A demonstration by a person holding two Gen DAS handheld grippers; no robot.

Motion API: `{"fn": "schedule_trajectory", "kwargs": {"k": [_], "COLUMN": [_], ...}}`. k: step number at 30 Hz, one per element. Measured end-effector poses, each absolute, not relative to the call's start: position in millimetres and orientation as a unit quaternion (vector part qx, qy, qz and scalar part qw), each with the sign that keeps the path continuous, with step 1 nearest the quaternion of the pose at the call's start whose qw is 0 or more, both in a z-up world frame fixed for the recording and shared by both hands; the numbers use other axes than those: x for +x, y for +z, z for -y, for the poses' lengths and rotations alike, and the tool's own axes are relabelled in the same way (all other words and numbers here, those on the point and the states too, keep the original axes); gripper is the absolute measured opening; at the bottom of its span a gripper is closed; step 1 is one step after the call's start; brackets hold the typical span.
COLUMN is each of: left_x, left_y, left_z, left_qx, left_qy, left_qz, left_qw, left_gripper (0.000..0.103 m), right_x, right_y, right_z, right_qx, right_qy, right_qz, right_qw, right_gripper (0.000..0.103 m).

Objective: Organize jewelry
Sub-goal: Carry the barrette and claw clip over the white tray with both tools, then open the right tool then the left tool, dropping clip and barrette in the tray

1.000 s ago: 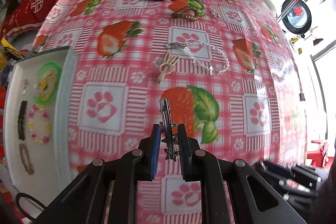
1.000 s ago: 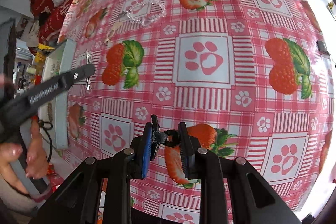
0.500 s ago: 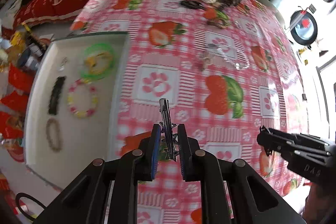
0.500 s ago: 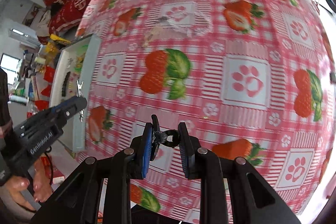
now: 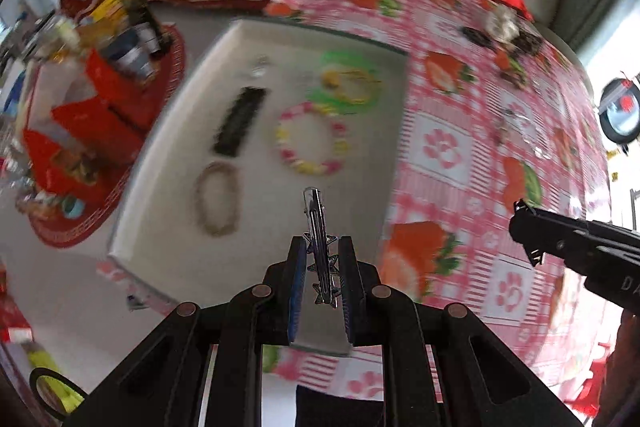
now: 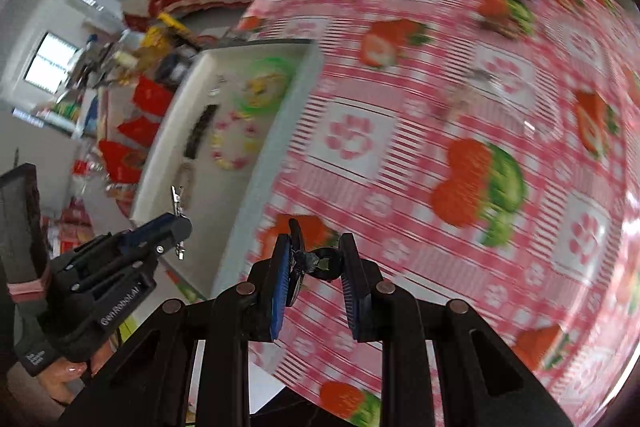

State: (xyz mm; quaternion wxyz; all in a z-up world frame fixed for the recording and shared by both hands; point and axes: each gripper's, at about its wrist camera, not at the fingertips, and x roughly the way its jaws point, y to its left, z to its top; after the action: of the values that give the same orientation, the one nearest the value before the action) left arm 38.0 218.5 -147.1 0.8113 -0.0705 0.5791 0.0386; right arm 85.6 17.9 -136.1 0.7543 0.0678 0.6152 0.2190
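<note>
Left gripper (image 5: 322,269): clamped on silver star-studded metal hair clip (image 5: 319,235), above white rectangular tray (image 5: 168,187) | Right gripper (image 6: 316,263): clamped on small black ring-shaped clip (image 6: 320,262), above pink strawberry-print tablecloth (image 6: 440,227)

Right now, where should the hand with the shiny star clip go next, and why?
Probably lower the left gripper toward the bare patch of the white tray and let go there. It is shut on the silver star clip and hangs over the tray, where the bracelets and other pieces already lie.
</note>
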Motion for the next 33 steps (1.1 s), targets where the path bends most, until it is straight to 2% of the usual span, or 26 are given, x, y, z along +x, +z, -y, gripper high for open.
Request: {"fn": "schedule_trajectory", "kwargs": {"k": [12,25,33], "left_x": [34,48,52], "left_y": [-173,-203,-211], "left_z": [-300,-320,-326], "left_qx": [-0.087,-0.092,-0.095], "left_qy": [0.114,0.131,0.136], "left_qz": [-0.578,-0.585,-0.586], "left_qw": [0.803,0.795,0.793], "left_gripper": [0.023,0.023,0.023], "right_x": [107,125,140], "right_y": [-157,-210,-210], "right_z": [-123,-185,-190], "right_qx": [0.030,-0.016,-0.046], "right_qy": [0.295,0.303,0.293], "right_qz": [-0.623,-0.650,-0.629], "right_qw": [0.724,0.696,0.719], "right_gripper": [0.026,0.026,0.026]}}
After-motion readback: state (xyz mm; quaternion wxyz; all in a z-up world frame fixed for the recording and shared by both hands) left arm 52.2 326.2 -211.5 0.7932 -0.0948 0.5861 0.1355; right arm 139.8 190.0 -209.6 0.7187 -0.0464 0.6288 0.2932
